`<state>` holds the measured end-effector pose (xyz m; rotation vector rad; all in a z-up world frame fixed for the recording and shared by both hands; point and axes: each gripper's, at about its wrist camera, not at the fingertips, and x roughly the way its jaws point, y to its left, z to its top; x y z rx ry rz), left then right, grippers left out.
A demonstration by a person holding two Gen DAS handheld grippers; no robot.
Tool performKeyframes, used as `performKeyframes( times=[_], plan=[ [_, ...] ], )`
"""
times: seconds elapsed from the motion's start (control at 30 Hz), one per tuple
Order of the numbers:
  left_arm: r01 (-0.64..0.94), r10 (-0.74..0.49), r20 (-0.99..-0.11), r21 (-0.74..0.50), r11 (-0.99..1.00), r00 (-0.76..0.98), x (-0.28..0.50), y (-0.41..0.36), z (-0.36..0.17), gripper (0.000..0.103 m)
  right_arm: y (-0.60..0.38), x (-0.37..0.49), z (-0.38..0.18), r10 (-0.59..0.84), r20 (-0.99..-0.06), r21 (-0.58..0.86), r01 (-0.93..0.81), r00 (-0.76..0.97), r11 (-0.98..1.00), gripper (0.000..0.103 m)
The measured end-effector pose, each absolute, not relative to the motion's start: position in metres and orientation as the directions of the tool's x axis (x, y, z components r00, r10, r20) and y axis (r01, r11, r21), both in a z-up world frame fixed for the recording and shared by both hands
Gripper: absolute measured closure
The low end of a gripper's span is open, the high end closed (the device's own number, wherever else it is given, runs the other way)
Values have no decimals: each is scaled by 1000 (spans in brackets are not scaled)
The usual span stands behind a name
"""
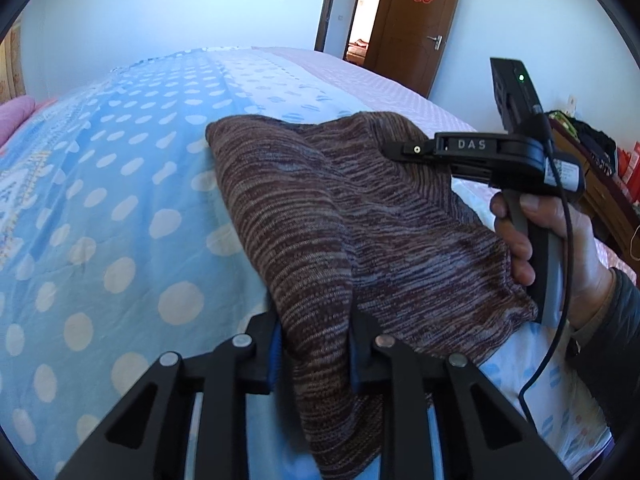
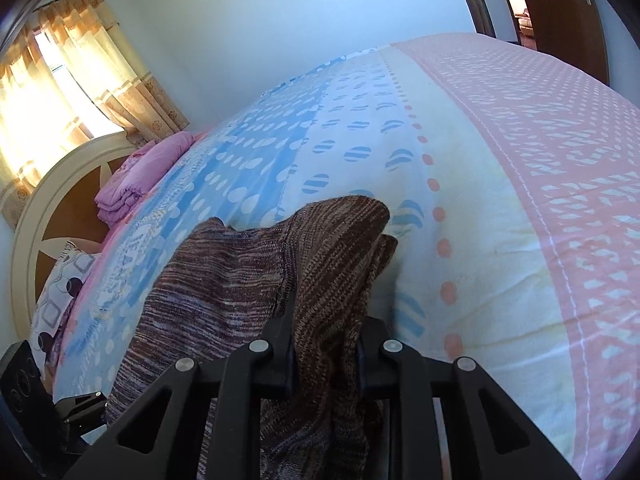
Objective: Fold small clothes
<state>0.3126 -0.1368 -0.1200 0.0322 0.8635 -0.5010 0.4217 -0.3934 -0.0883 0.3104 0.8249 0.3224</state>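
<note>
Both-handed, the brown knit garment (image 1: pixel 320 216) hangs lifted above the bed (image 1: pixel 120 200), stretched between the two tools: the left hand-held gripper (image 1: pixel 316 356) is clamped on its near-left edge, the right hand-held gripper (image 2: pixel 326 354) pinches a bunched fold on the opposite side. Its long axis seems to run gripper to gripper, neither nearer, so laying it flat likely means lowering both together.

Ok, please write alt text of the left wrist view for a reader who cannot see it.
The left gripper is shut on a brown striped knit garment lifted over a bed with a blue polka-dot sheet. At right, a hand holds the right gripper, which meets the garment's far corner; a brown door stands behind.
</note>
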Motion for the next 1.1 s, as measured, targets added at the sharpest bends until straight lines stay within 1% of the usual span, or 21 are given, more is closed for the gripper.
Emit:
performKeyframes(
  times=[0.13, 0.43, 0.8, 1.1],
  plan=[
    [441, -415, -733, -174, 881, 539, 303, -133, -113, 78, -387, 408, -78, 405, -648, 400, -165, 645, 902, 82],
    [439, -422, -729, -185, 879, 539, 276, -114, -106, 78, -360, 380, -62, 425, -646, 392, -203, 634, 897, 82],
    [374, -394, -707, -195, 907, 587, 248, -68, -90, 79, -310, 352, -48, 479, -627, 409, -264, 614, 874, 82],
    [322, -369, -689, -203, 925, 624, 231, -33, -83, 79, -267, 346, -42, 522, -612, 421, -315, 593, 851, 82]
  ],
)
